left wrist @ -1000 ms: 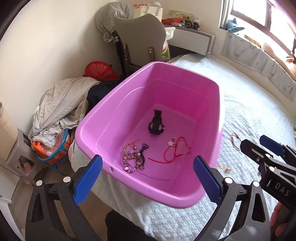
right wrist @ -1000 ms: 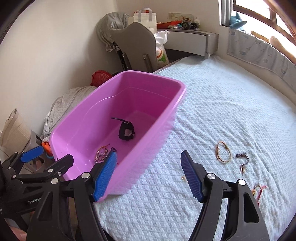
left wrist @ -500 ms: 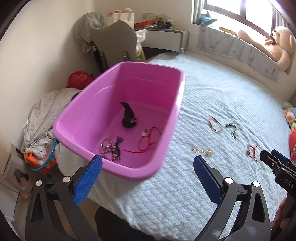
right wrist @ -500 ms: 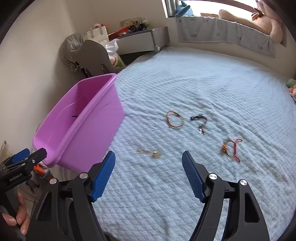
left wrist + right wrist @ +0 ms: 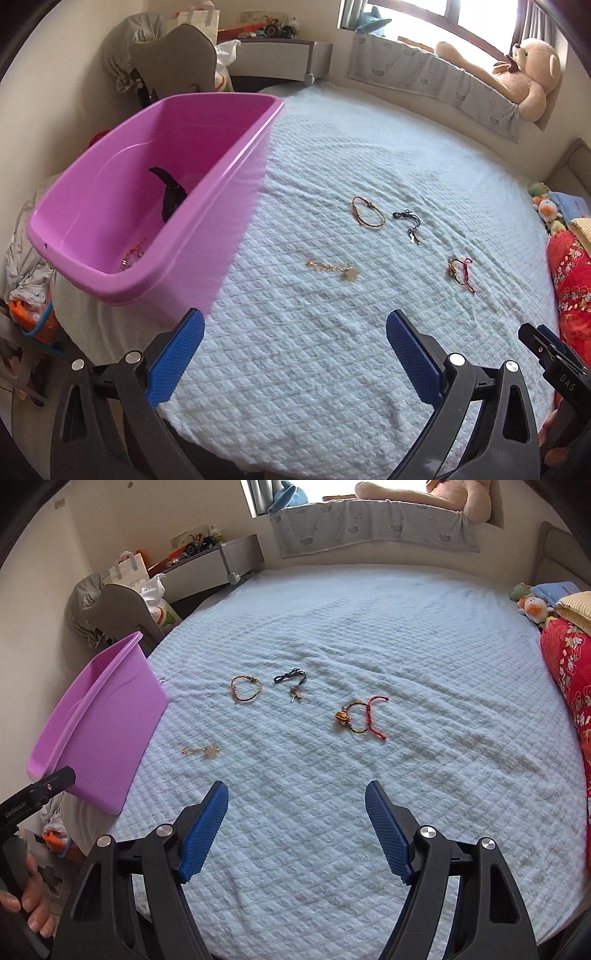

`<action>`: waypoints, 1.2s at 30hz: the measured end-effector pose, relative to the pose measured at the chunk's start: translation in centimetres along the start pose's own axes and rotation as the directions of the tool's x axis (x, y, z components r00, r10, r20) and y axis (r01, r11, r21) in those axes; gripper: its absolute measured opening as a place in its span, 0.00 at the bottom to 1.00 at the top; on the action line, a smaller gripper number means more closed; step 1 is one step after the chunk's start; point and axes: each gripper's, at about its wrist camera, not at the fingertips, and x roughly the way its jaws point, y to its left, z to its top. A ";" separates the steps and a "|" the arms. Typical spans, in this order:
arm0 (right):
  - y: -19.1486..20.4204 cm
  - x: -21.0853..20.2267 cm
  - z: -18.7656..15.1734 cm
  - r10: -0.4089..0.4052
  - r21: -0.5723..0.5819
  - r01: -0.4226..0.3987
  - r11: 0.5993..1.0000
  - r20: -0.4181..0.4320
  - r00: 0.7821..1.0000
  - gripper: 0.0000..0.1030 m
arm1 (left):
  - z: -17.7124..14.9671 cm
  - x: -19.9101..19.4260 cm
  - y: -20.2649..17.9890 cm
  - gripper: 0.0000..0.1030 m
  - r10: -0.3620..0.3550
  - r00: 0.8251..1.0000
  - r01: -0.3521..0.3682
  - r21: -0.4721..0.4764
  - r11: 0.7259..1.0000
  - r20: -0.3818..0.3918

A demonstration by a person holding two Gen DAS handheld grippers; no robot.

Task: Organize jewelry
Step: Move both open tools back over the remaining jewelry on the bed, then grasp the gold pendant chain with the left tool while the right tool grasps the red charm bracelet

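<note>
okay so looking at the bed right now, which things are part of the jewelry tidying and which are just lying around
Belongs to the job:
pink plastic tub
thin gold bangle
black cord necklace
gold chain with pendant
red and multicoloured string bracelet

Just lying about:
beige teddy bear
red floral quilt
small plush toys

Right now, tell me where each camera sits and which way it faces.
Left wrist: sits on the left gripper, facing across the bed past the pink tub; both blue fingers show, plus the right gripper's tip.
Right wrist: sits on the right gripper, facing the bed's middle; its fingers and the left hand show.
Shared: tub, gold bracelet, black cord, chain, red bracelet.
</note>
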 end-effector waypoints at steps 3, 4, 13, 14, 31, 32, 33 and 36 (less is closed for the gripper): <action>-0.7 0.8 -0.5 -0.016 -0.015 0.016 1.000 -0.004 1.000 0.71 | -0.4 1.2 -1.1 0.94 0.005 1.000 -0.005 0.017 1.000 0.000; -0.8 1.1 -0.6 -0.016 -0.016 0.016 1.000 -0.005 1.000 0.71 | -0.5 1.6 -1.4 0.94 0.005 1.000 -0.005 0.020 1.000 -0.003; -2.8 4.3 -0.6 -0.006 0.011 0.006 1.000 -0.008 1.000 0.71 | 0.1 5.7 -3.4 0.94 -0.002 1.000 0.002 0.033 0.999 -0.012; -2.9 4.6 -0.5 -0.007 0.011 0.007 1.000 -0.003 1.000 0.71 | 0.2 6.2 -3.6 0.94 0.001 1.000 -0.001 0.037 0.999 -0.008; -4.8 10.9 1.3 -0.004 0.057 0.007 0.998 -0.056 0.998 0.71 | 1.2 12.8 -4.3 0.94 0.024 0.998 -0.024 0.014 1.000 -0.061; -5.0 11.4 1.4 -0.007 0.061 0.011 0.998 -0.061 0.998 0.71 | 1.2 13.1 -4.3 0.94 0.027 0.998 -0.026 0.015 1.000 -0.064; -5.2 11.8 1.5 -0.010 0.061 0.014 0.998 -0.066 0.998 0.71 | 1.2 13.6 -4.4 0.94 0.029 0.997 -0.028 0.017 0.999 -0.069; -5.7 13.1 1.9 -0.017 0.065 0.022 0.998 -0.079 0.997 0.71 | 1.3 14.8 -4.7 0.94 0.036 0.996 -0.034 0.024 0.999 -0.083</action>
